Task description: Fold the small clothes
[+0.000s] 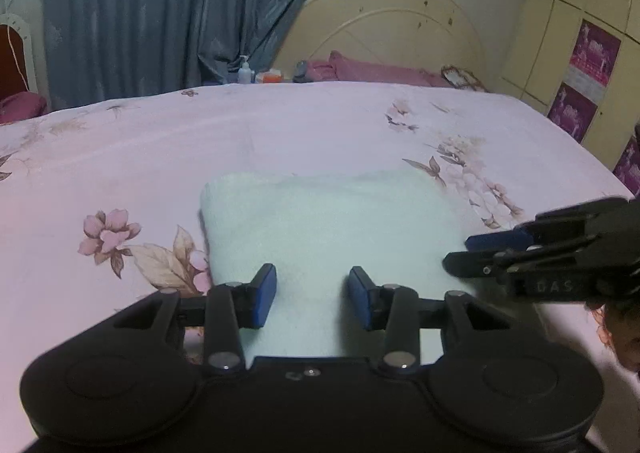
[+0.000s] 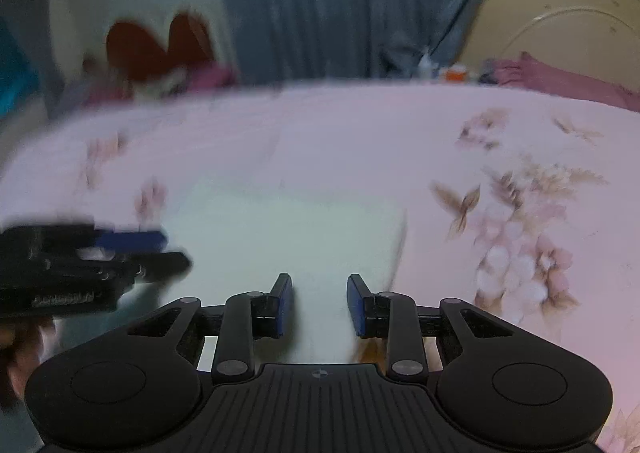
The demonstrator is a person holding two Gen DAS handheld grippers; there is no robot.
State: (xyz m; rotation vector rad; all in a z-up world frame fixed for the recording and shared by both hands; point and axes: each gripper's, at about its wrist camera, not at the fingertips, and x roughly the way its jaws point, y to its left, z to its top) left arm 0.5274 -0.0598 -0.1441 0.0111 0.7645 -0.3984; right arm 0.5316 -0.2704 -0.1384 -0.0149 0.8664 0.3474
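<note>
While both sets of jaws sit part open, holding nothing, pale folded cloth [image 1: 328, 229] lies lower centre on floral bedsheet [image 1: 120, 157]. Your left gripper [image 1: 312, 299] and right gripper [image 2: 319, 303] hover over near edge. Risk: pinch only top layer, fold slides apart.

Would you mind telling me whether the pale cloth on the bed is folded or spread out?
Folded: the pale cloth shows a compact rectangle with a rounded doubled left edge.
</note>
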